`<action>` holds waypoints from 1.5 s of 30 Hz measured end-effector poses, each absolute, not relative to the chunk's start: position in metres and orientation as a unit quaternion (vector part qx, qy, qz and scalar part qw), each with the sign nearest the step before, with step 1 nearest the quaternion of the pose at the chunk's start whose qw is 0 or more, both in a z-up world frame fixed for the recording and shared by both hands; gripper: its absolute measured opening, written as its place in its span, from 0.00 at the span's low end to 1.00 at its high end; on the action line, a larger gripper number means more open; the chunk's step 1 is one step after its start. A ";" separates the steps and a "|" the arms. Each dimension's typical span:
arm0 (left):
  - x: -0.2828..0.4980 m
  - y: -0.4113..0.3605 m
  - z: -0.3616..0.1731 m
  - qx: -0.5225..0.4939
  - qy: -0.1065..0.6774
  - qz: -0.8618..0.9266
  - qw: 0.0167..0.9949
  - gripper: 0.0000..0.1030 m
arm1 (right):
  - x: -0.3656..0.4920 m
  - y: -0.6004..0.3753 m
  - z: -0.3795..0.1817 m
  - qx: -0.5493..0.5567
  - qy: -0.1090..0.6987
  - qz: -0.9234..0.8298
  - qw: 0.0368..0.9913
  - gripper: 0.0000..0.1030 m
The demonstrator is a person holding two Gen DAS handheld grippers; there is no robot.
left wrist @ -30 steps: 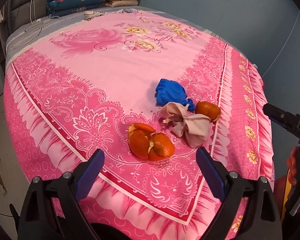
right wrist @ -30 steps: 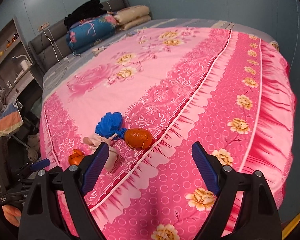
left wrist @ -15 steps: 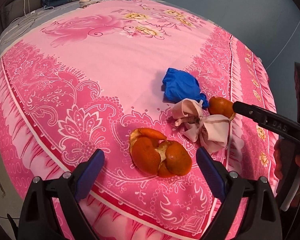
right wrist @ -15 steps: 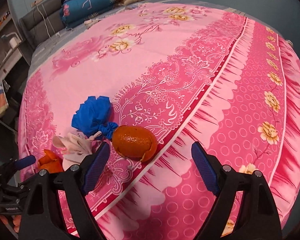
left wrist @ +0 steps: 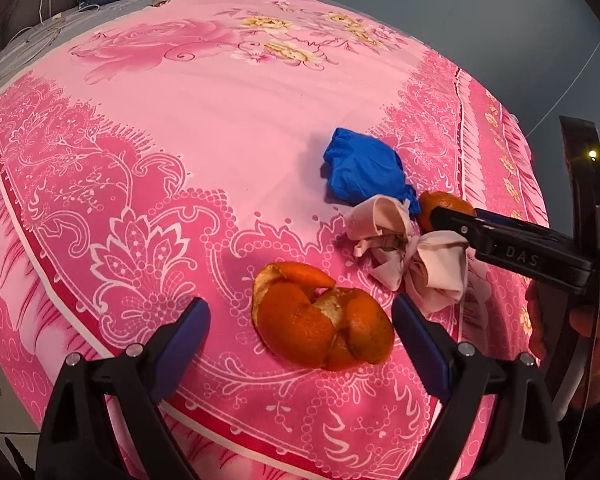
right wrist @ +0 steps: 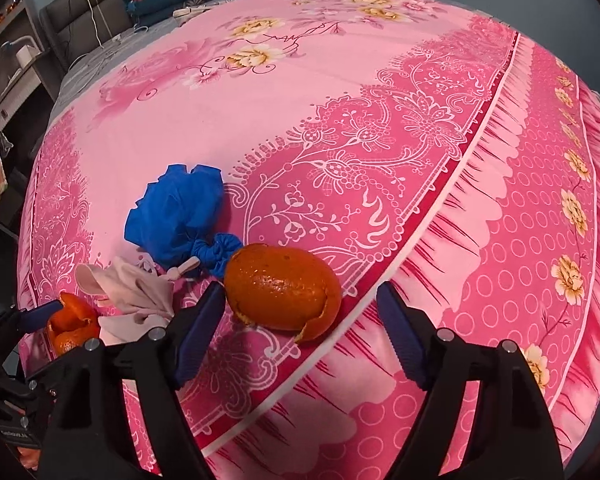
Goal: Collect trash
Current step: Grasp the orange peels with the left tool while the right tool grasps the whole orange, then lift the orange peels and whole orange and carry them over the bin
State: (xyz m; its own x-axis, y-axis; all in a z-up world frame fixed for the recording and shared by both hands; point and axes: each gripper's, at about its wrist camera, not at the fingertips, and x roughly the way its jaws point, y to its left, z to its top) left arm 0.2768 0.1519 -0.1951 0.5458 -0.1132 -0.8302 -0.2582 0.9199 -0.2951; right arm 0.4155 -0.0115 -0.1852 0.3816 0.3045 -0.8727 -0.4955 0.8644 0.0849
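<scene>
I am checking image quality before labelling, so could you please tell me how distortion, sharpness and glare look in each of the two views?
Left wrist view: strong fisheye bulge with dark corners; the torn orange peel is sharp, and the pink floral bedspread shows no glare. Right wrist view: same bulge; the domed orange peel shell carries small shiny highlights and casts a soft shadow, and the crumpled blue glove is crisp.

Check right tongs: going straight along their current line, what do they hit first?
Most likely the single orange peel, lying just ahead of the right tongs between the open fingers, nearer the left one. Nothing is between them yet. Depth is uncertain, so they could meet the pink bedspread instead.
</scene>
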 end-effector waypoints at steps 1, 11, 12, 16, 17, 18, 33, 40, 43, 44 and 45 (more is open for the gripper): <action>0.278 0.151 -0.195 -0.193 0.475 0.039 0.858 0.85 | 0.416 -0.011 -0.187 -0.097 0.501 0.242 0.825 0.69; 0.281 0.147 -0.200 -0.182 0.469 0.031 0.864 0.61 | 0.419 0.000 -0.196 -0.105 0.510 0.226 0.823 0.47; 0.281 0.147 -0.200 -0.179 0.467 0.032 0.865 0.58 | 0.419 0.000 -0.196 -0.105 0.510 0.226 0.823 0.46; 0.276 0.147 -0.195 -0.176 0.460 0.037 0.870 0.48 | 0.417 -0.004 -0.193 -0.096 0.507 0.224 0.827 0.44; 0.276 0.148 -0.194 -0.177 0.459 0.037 0.870 0.47 | 0.416 -0.005 -0.192 -0.095 0.505 0.224 0.828 0.44; 0.275 0.148 -0.193 -0.177 0.458 0.037 0.870 0.45 | 0.415 -0.005 -0.191 -0.094 0.504 0.224 0.829 0.44; 0.250 0.142 -0.166 -0.176 0.435 0.041 0.882 0.37 | 0.391 -0.035 -0.147 -0.049 0.479 0.229 0.846 0.43; 0.226 0.139 -0.135 -0.184 0.404 0.052 0.894 0.37 | 0.361 -0.059 -0.115 -0.034 0.456 0.240 0.856 0.43; 0.214 0.136 -0.118 -0.178 0.388 0.056 0.903 0.37 | 0.346 -0.070 -0.101 -0.027 0.445 0.245 0.861 0.43; 0.211 0.135 -0.113 -0.178 0.384 0.056 0.904 0.37 | 0.340 -0.075 -0.096 -0.025 0.440 0.247 0.863 0.43; 0.205 0.133 -0.107 -0.180 0.377 0.054 0.907 0.37 | 0.335 -0.078 -0.093 -0.023 0.437 0.248 0.864 0.43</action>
State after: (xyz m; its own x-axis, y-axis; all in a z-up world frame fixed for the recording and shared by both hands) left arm 0.2054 0.1331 -0.1069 0.7094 -0.0376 -0.7038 -0.2343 0.9292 -0.2858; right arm 0.3354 -0.0777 -0.0933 0.4949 0.4085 -0.7669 -0.4485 0.8760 0.1771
